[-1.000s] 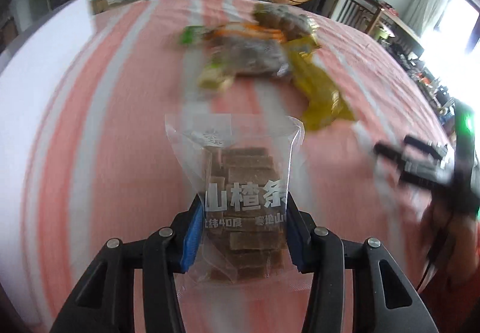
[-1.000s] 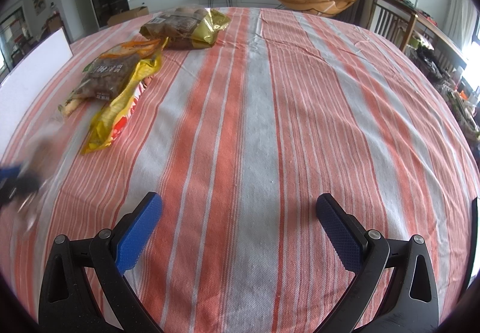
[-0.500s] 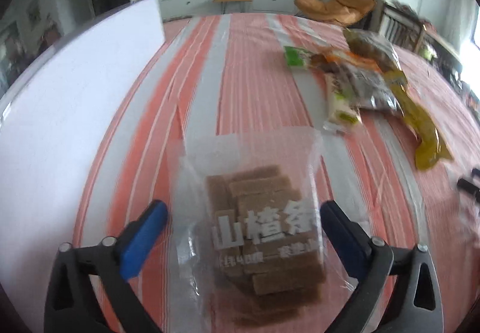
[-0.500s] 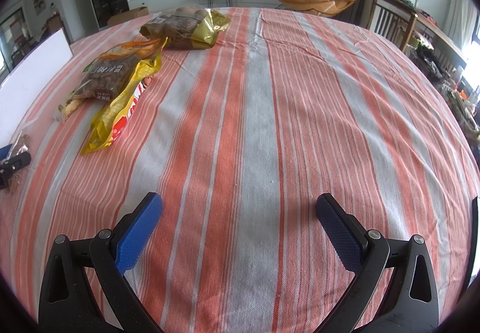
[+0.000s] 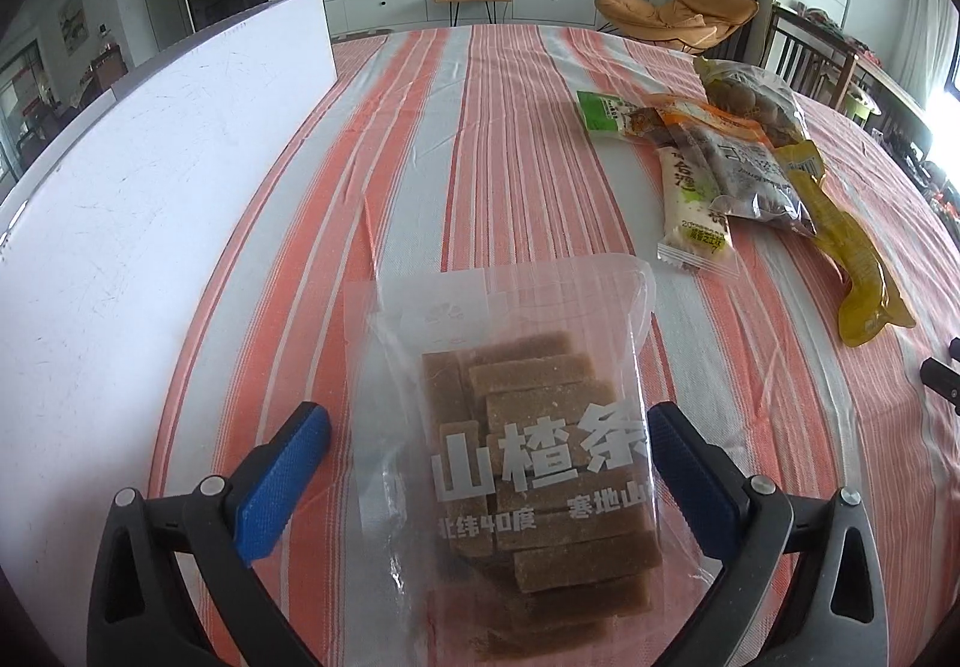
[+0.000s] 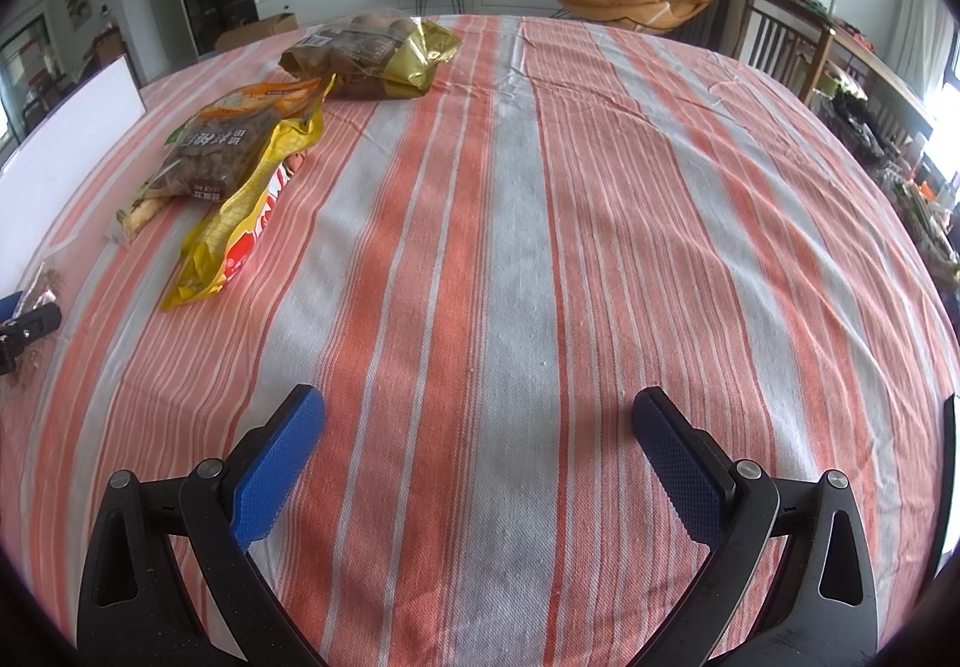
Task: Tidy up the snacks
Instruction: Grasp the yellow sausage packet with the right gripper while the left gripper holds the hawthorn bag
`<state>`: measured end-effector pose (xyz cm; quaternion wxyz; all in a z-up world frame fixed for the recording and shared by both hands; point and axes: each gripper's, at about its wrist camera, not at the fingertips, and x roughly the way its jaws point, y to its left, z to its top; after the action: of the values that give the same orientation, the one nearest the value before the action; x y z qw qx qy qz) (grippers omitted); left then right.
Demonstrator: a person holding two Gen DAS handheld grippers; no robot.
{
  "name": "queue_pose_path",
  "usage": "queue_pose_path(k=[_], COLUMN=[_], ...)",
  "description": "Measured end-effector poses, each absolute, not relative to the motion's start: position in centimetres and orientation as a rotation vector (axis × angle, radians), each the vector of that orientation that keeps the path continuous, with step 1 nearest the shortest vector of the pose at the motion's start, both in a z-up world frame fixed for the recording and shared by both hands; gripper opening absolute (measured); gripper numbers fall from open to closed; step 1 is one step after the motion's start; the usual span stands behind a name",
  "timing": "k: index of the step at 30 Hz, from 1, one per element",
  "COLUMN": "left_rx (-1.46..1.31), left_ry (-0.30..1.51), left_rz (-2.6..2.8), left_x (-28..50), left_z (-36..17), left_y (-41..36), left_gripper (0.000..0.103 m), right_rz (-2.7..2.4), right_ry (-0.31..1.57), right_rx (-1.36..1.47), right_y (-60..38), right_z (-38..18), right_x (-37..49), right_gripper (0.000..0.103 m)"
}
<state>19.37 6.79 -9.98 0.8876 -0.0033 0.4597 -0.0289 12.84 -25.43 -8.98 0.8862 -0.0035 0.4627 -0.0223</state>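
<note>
Left gripper [image 5: 489, 463] stands wide, its blue pads [image 5: 282, 481] clear of the bag on one side and just beside it on the other; it grips nothing. Between the jaws lies the clear bag of brown strips [image 5: 516, 457], flat on the striped cloth [image 5: 480, 126], its long axis running straight ahead along the fingers, open end away. To the gripper's left rises a white board [image 5: 150, 175]. Ahead and to the right, well apart, sits the snack pile [image 5: 726, 150] with a yellow pouch [image 5: 852, 259] nearest.

Right gripper [image 6: 480, 463] is also wide and empty, over bare cloth. From it the pile [image 6: 240, 150] lies ahead to the left, the yellow pouch [image 6: 240, 229] pointing lengthwise toward it. I judge the right gripper the nearer to that pouch, though not by much.
</note>
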Motion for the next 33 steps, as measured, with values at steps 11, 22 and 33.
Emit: queue_pose_path(k=[11,22,33], left_rx=[-0.007,-0.006,-0.007], left_ry=[0.955,0.955,0.956], left_rz=[-0.060,-0.060,-0.059], left_x=[19.4,19.5,19.3], left_z=[-10.0,-10.1,-10.0], left_y=[6.8,6.7,6.8], left_gripper=[0.103,0.103,0.103], right_rz=[-0.047,-0.016,0.117], right_ry=[0.963,0.978,1.028], right_rx=[-0.008,-0.023,-0.085], right_y=[-25.5,-25.5,-15.3], right_z=[-9.0,-8.9,-7.3], right_x=[12.8,12.8,20.6], right_gripper=[0.103,0.101,0.100])
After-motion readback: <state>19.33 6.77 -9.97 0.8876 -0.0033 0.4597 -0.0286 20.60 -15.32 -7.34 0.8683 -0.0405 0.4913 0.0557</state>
